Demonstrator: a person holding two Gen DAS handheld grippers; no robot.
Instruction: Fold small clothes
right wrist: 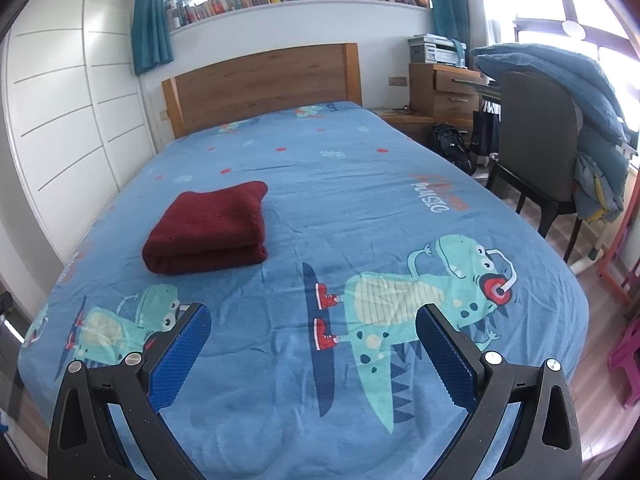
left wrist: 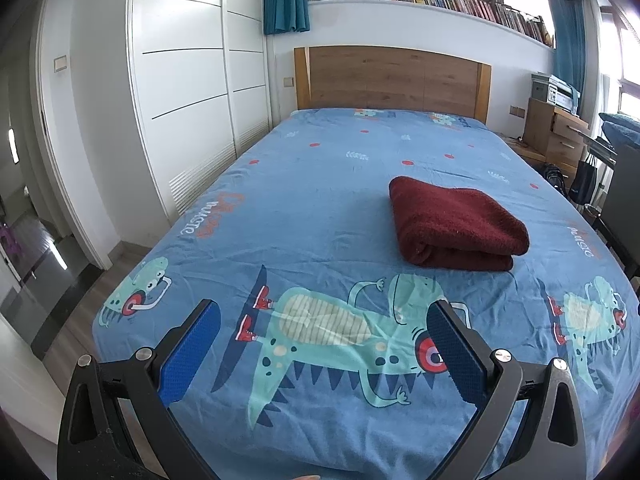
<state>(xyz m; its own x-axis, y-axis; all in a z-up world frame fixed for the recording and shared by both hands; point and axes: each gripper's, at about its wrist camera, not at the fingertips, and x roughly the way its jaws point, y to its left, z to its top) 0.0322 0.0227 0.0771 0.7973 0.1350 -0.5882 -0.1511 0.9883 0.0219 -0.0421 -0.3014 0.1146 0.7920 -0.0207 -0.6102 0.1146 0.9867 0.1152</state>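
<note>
A dark red garment [left wrist: 456,226] lies folded into a thick rectangle on the blue dinosaur-print bedsheet [left wrist: 320,184]. In the right wrist view the red garment [right wrist: 210,228] lies left of centre on the sheet [right wrist: 360,200]. My left gripper [left wrist: 324,312] is open and empty, held above the foot of the bed, near and left of the garment. My right gripper [right wrist: 314,316] is open and empty, above the foot of the bed, near and right of the garment. Neither gripper touches the cloth.
A wooden headboard [left wrist: 390,78] stands at the far end. White wardrobe doors [left wrist: 188,80] run along the left side. A dark chair [right wrist: 536,140] draped with a blue quilt [right wrist: 576,92], a wooden drawer unit [right wrist: 444,88] and a black bag [right wrist: 452,144] stand to the right.
</note>
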